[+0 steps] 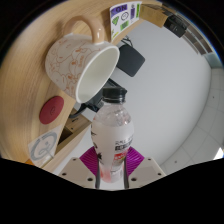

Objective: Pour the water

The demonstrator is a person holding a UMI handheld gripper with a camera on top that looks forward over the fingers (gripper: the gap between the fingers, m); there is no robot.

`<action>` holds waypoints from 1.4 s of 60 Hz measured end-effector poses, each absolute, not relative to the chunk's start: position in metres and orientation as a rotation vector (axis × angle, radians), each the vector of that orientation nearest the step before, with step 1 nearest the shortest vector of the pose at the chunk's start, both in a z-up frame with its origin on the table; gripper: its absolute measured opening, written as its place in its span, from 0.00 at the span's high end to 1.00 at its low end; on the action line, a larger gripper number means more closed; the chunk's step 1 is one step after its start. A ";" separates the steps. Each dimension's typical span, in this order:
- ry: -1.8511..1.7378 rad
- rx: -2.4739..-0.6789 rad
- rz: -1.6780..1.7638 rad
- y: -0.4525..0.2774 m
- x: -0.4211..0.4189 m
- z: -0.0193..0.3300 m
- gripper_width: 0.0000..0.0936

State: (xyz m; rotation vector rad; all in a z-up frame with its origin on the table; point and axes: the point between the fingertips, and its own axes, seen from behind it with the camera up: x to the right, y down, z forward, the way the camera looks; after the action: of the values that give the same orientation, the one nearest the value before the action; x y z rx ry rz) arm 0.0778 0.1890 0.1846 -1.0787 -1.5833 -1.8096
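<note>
Hand-held gripper (112, 172) clamped on a clear bottle (111, 130), magenta pads (92, 160) pressing both sides. Bottle has a black cap (115, 94) on and a label low down. Just beyond the cap, a speckled mug (78, 66) with its mouth facing the bottle. Wooden tabletop (25, 60) behind; a red disc (52, 110) sits beside the mug.

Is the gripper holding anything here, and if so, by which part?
Yes: the gripper is shut on the water bottle, its pink pads pressing the lower body at the label. The cap is on; the mug lies beyond.
</note>
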 end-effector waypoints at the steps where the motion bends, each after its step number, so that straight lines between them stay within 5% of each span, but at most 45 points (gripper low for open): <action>1: -1.584 -1.081 -1.802 0.189 0.078 0.185 0.66; 12: -1.374 -1.266 -1.566 0.180 0.079 0.203 0.66; 19: -1.062 -1.526 -1.167 0.171 0.080 0.215 0.66; 31: -0.543 -1.703 -0.497 0.171 0.075 0.226 0.66; 44: -0.246 -1.846 -0.015 0.197 0.075 0.164 0.66; 65: -0.171 -1.964 0.123 0.203 0.082 0.063 0.65; 72: -0.188 -1.919 0.106 0.199 0.081 0.069 0.64; 84: -0.188 -1.972 0.085 0.200 0.083 0.061 0.37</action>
State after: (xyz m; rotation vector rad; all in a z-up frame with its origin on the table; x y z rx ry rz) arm 0.0829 0.2000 0.0610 -1.9722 -0.1878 0.0851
